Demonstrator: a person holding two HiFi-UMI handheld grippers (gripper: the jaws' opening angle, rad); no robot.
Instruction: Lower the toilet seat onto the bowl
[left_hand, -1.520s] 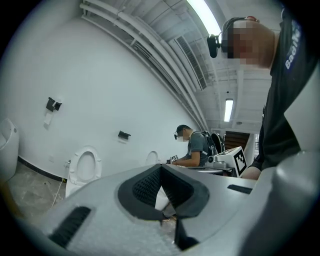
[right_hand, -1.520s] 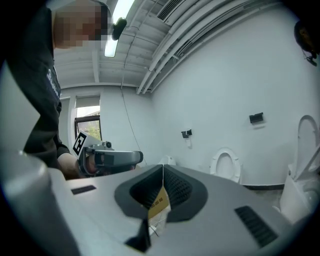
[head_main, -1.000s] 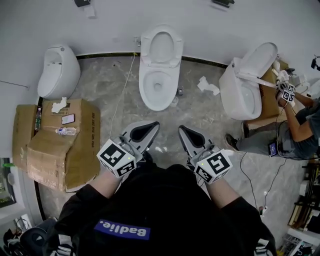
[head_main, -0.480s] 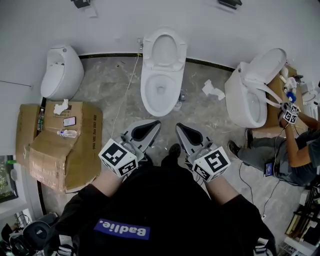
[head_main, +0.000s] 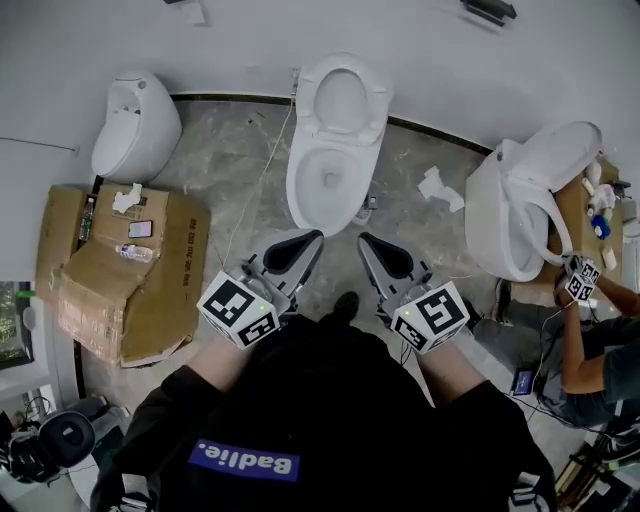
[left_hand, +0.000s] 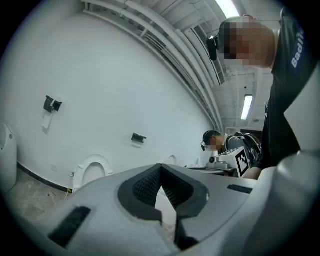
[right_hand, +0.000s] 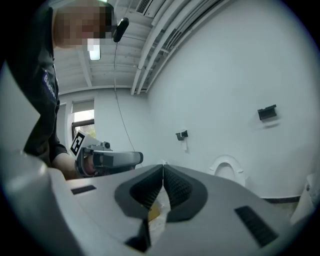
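The white toilet (head_main: 328, 175) stands against the far wall with its seat (head_main: 340, 98) raised upright. From the left gripper view the upright seat (left_hand: 93, 169) appears ahead and left; from the right gripper view the seat (right_hand: 227, 167) is ahead and right. My left gripper (head_main: 310, 238) and right gripper (head_main: 366, 240) point level at the bowl's front, side by side and a short way from it. Both are shut with nothing between the jaws. The shut pads meet in the left gripper (left_hand: 160, 168) view and the right gripper (right_hand: 163, 168) view.
A flattened cardboard box (head_main: 120, 285) with a phone and bottle lies at left. A closed white toilet (head_main: 135, 125) is far left. At right, another person's gripper (head_main: 578, 278) works on a third toilet (head_main: 515, 215). Crumpled paper (head_main: 440, 188) and a cable (head_main: 255, 190) lie on the floor.
Both grippers and I have moved forward toward the middle toilet, whose bowl now sits nearer the jaw tips. The person at right has shifted lower beside the third toilet.
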